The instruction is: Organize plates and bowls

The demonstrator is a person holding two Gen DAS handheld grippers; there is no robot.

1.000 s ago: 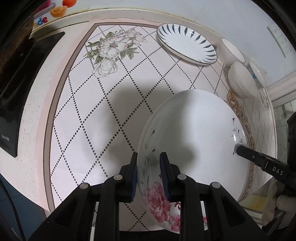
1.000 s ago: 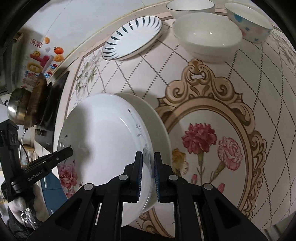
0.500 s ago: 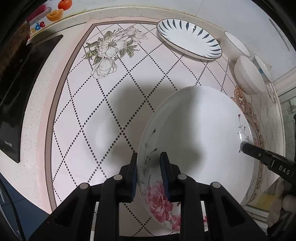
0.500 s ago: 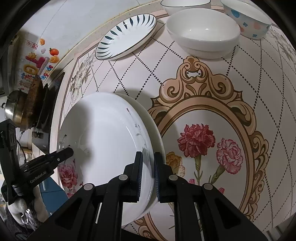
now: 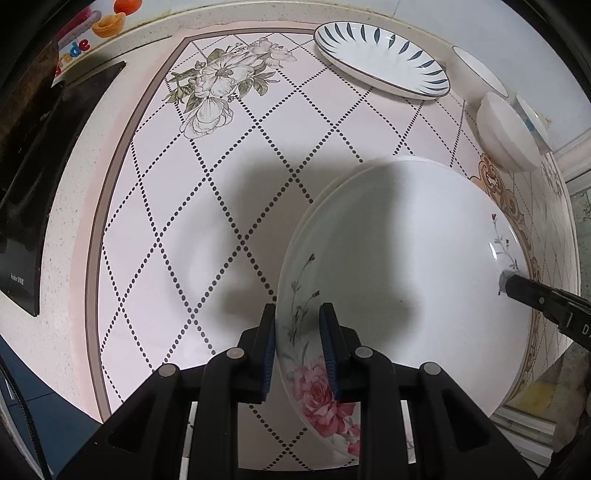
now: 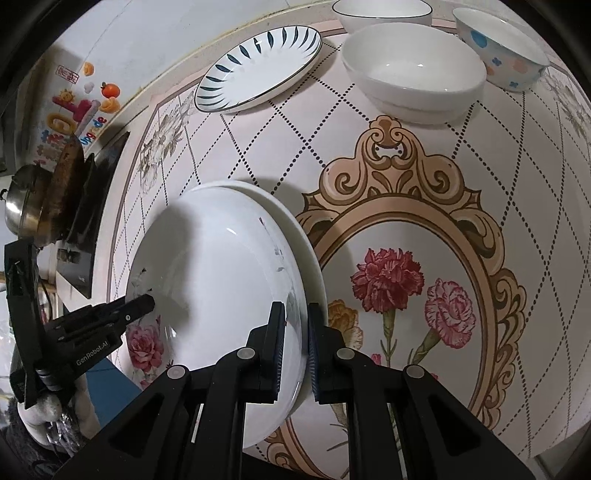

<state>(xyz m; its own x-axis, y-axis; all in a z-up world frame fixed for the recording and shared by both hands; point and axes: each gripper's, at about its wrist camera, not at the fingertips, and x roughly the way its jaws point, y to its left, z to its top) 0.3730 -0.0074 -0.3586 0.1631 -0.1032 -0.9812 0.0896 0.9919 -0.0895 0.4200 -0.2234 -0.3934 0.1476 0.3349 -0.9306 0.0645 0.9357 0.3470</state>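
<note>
stack: my left gripper (image 5: 297, 343) and right gripper (image 6: 295, 341) both clamp the rose plate (image 5: 406, 280); striped plate (image 6: 258, 70), bowls (image 6: 413, 74) unsorted.

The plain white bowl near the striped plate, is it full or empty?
Empty. The right wrist view looks into the plain white bowl and shows only its bare glossy inside, with nothing in it.

The big plate (image 5: 406, 266) sits on another plate (image 6: 314, 266) on the mat (image 5: 177, 221), toward its near edge. Behind it, by the wall, lies a striped plate (image 5: 380, 62). Right of that stand three bowls — one (image 6: 412, 75) in front, one (image 6: 380, 9) behind it, one (image 6: 498, 48) to the right. The stove (image 6: 92, 192) lies left of the mat — a pot (image 6: 22, 199) on it.
</note>
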